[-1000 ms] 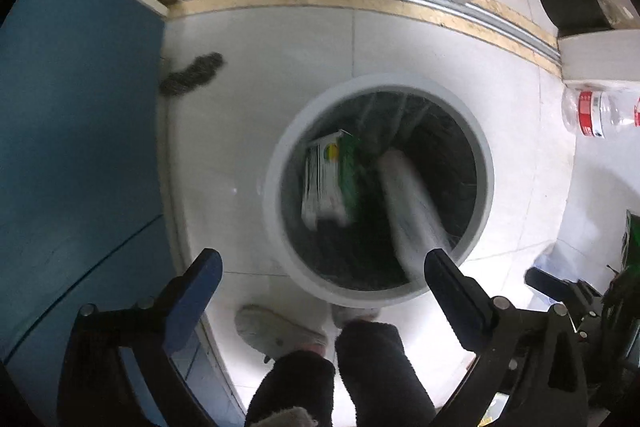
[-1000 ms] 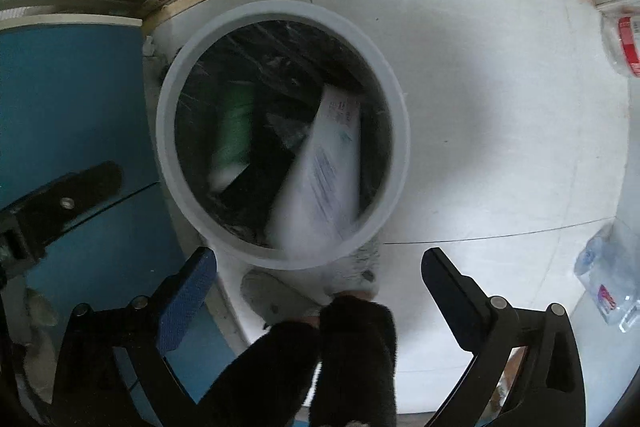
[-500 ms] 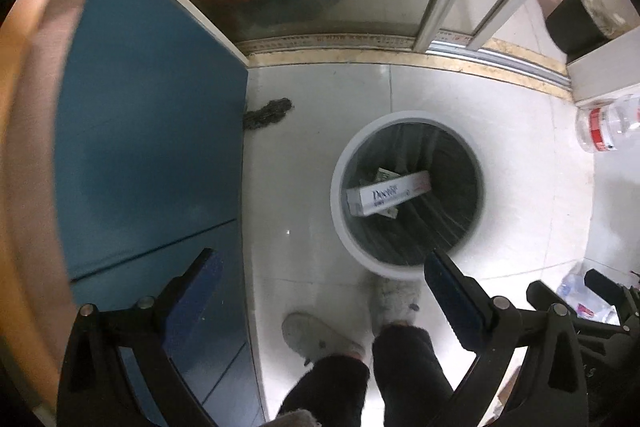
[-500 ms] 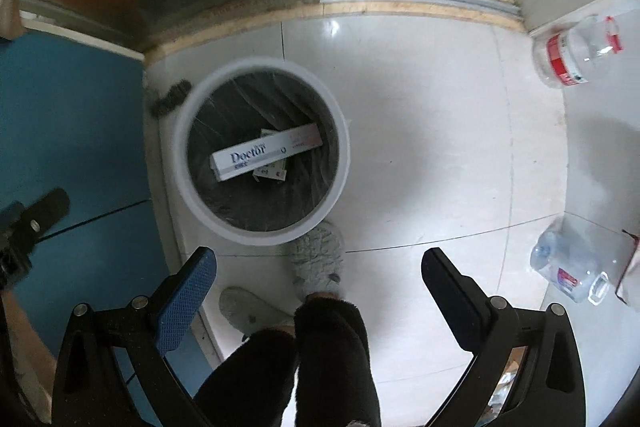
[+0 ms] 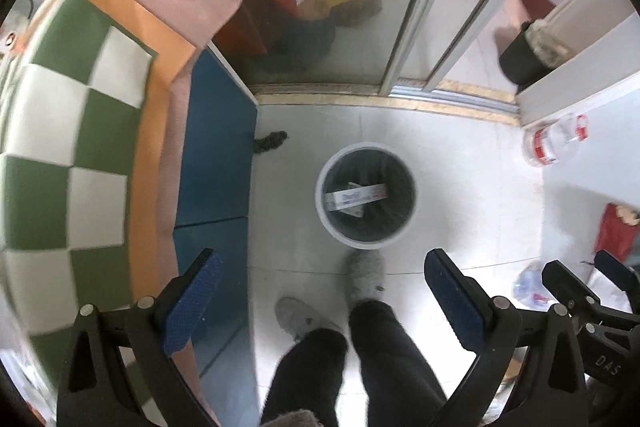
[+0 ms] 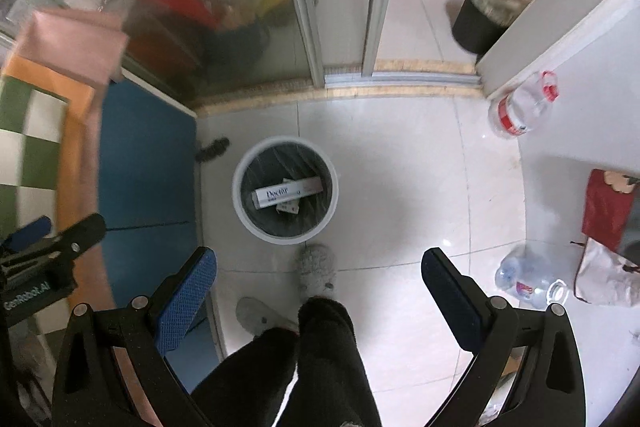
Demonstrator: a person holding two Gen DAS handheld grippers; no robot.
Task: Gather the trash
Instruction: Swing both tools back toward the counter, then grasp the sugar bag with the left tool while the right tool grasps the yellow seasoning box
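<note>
round white trash bin (image 5: 327, 219) on glossy pale tile floor (image 5: 460, 195), lined with a thin dark plastic bag; sits mid-frame in the left wrist view, a little left of centre in the right wrist view (image 6: 240, 203). inside it a long white carton (image 5: 355, 195) lies flat across the liner, printed "doctor" in the right wrist view (image 6: 287, 193); a smaller piece of white card pokes out beneath it.

left gripper (image 5: 319, 299): black frame, blue textured pads, fingers spread wide, nothing between them. bin lies above the gap in the frame, well apart from both pads. right gripper (image 6: 319, 297): same build, fingers equally wide apart, empty; bin sits above and left of its gap, well apart.

between the fingers in both views: dark trouser legs and grey fuzzy slippers (image 5: 363, 277), one toe just beside the bin's lower rim.

left of frame: blue panel (image 5: 216, 167), draped above with pink, orange and green-white checked cloth (image 5: 68, 131). dark fuzzy clump (image 5: 271, 141) on the floor by the panel edge.

upper frame: frosted sliding glass door (image 6: 248, 7) with metal track; blurred red and yellow shapes behind it.

right side: clear plastic bottle with red label (image 6: 520, 107) lying on the floor near a white wall; second clear bottle (image 6: 528, 283) at lower right; red bag (image 6: 608, 211) at right edge; black bucket (image 6: 478, 23) at upper right.
</note>
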